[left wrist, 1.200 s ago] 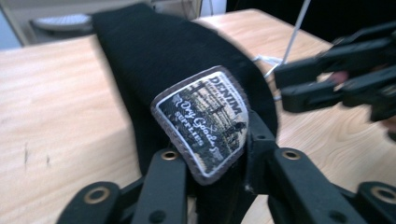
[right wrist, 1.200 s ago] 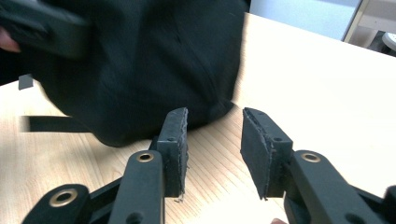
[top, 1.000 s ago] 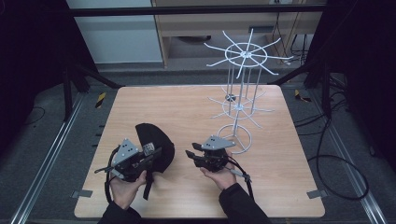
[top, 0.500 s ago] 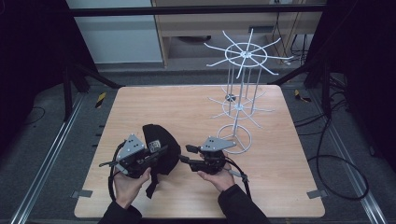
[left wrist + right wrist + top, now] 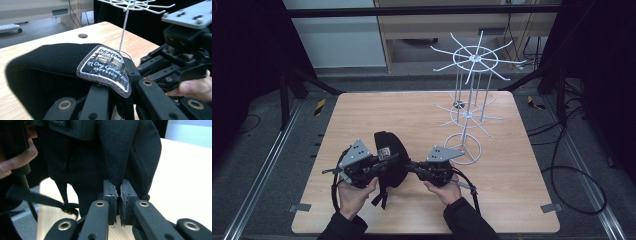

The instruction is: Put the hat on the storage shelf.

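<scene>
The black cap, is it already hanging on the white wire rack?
No, the black cap is down over the table, held between the two tools, while the white wire rack stands apart with bare arms.

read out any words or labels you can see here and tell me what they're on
"DENIM": top line of the woven patch on the black cap.
"Dry Goods": script line on the patch.
"SUPPLIES": line below it.
Smaller print on the patch: too blurred to read.
</scene>
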Tool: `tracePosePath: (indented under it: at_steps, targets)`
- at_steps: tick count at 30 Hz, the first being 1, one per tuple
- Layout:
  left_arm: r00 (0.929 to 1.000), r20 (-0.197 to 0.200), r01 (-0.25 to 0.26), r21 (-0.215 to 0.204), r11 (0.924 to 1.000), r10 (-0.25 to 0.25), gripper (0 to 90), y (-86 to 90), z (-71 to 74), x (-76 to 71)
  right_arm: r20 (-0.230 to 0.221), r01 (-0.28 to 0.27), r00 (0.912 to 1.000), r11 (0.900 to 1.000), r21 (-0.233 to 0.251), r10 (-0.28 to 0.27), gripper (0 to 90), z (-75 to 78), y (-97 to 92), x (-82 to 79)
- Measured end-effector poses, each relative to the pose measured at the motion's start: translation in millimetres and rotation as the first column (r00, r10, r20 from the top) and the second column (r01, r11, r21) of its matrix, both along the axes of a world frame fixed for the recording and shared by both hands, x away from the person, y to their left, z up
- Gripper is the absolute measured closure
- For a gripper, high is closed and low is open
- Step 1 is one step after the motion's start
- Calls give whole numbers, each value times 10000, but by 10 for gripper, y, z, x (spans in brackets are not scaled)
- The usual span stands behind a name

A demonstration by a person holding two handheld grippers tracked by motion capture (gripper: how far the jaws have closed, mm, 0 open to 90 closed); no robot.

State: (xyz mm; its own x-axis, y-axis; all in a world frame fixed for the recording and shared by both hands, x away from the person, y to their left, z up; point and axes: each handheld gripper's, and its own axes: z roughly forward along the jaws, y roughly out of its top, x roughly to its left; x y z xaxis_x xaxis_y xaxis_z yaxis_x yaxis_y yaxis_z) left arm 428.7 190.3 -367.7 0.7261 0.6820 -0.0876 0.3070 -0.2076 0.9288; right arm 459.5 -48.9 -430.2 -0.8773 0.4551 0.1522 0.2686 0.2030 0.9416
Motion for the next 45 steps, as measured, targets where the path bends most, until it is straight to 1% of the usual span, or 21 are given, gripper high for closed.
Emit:
tracePosePath:
  at_steps: [3,5,7,11,13,17,19,22,23,24,26,28,31,34,35,36,37,40,42,44,45]
  targets:
    - [9983,133,-571,315,9979,567,679,24,-27,0,303,354,9989,9990,-282,-346,864,82,18,-31]
    - [9937,329,-1090,567,9924,1073,640,55,-50,-3,405,475,9981,9980,-415,-459,863,104,29,-42]
    - [9906,288,-1355,600,9890,1340,608,100,-69,-2,508,692,9965,9951,-702,-657,861,143,70,-68]
    - [9796,212,-2006,734,9769,1996,531,207,-124,-8,927,927,9924,9869,-1321,-808,855,194,217,-129]
    - [9742,177,-2255,846,9706,2248,523,278,-157,-19,903,899,9929,9867,-1353,-781,853,196,249,-131]
    - [9674,28,-2525,891,9635,2533,517,414,-219,-27,804,854,9939,9868,-1373,-749,834,171,391,-115]
    - [9621,-93,-2705,946,9581,2726,518,491,-259,-14,775,878,9940,9861,-1411,-774,793,145,472,-102]
    - [9556,-411,-2878,840,9540,2919,524,616,-329,31,868,894,9932,9854,-1449,-774,722,108,579,-92]
    - [9524,-500,-2958,854,9514,3006,528,656,-353,49,888,923,9928,9869,-1324,-810,678,99,611,-84]
    - [9489,-604,-3043,853,9488,3098,528,694,-380,69,888,923,9928,9869,-1324,-810,678,99,611,-84]
    - [9391,-789,-3263,1009,9399,3345,531,785,-442,115,802,912,9934,9890,-1166,-821,653,105,602,-72]
    - [9309,-1039,-3403,1020,9348,3502,531,865,-492,155,813,1061,9920,9872,-1190,-968,637,112,555,-60]
    - [9144,-1418,-3684,972,9246,3792,524,997,-576,218,775,1271,9899,9848,-1183,-1184,624,109,459,-41]
    - [8950,-1678,-4015,1007,9103,4133,508,1125,-646,275,687,1409,9888,9802,-1391,-1324,612,98,353,-17]
    - [8833,-1839,-4188,1041,9021,4313,494,1197,-689,301,674,1510,9875,9774,-1482,-1423,608,90,290,-9]
    - [8833,-1839,-4188,1041,9021,4313,487,1197,-689,301,674,1510,9875,9774,-1482,-1423,608,90,290,-9]
    - [8776,-1877,-4276,1094,8973,4411,487,1226,-712,312,673,1594,9863,9756,-1508,-1507,605,84,260,-7]
    - [8586,-2046,-4459,1547,8816,4701,463,1305,-789,353,605,1699,9850,9708,-1693,-1619,597,54,169,-4]
    - [8443,-2090,-4605,1882,8675,4935,445,1336,-850,380,553,1794,9835,9680,-1753,-1723,595,38,120,-5]
    - [8359,-2251,-4619,2042,8631,5006,432,1369,-898,406,529,1884,9819,9655,-1799,-1818,593,26,65,-6]
    - [8323,-2217,-4665,2152,8580,5081,420,1377,-919,416,533,1930,9810,9644,-1810,-1863,590,24,38,-7]
